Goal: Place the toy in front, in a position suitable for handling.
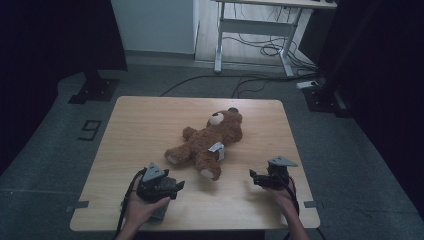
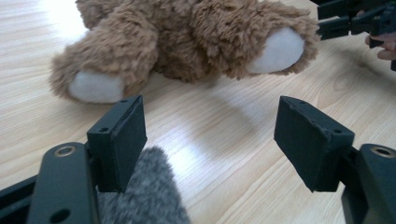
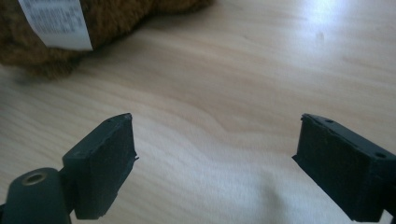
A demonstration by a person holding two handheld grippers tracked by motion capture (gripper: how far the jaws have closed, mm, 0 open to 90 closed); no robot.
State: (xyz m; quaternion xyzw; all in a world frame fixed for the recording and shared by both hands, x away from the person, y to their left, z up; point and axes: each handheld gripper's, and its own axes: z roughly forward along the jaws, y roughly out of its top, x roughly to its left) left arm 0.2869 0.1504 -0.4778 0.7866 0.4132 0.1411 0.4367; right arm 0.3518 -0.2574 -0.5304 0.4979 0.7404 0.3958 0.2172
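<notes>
A brown teddy bear (image 1: 207, 142) is lying on its back around the middle of the wooden tabletop (image 1: 140, 125), head toward the far edge, white-soled feet toward the person, a white care label (image 1: 218, 148) showing at its side. Nothing looks started on it yet: the bear is lying loose and ungripped, so the reaching and grasping are, by my reading, all still to come.

The left hand-held gripper (image 1: 176, 185) is sitting low near the front edge, aiming at the bear's feet. In the left gripper view its jaws are standing spread wide with bare wood between them, the two white foot pads (image 2: 95, 86) just ahead, and a bit of grey fuzzy material (image 2: 149, 196) resting below the left-hand jaw; I cannot tell what that is.

The right hand-held gripper (image 1: 254, 178) is waiting on the bear's other side, apart from it, jaws spread and gripping nothing, the care label (image 3: 56, 23) just ahead of them
</notes>
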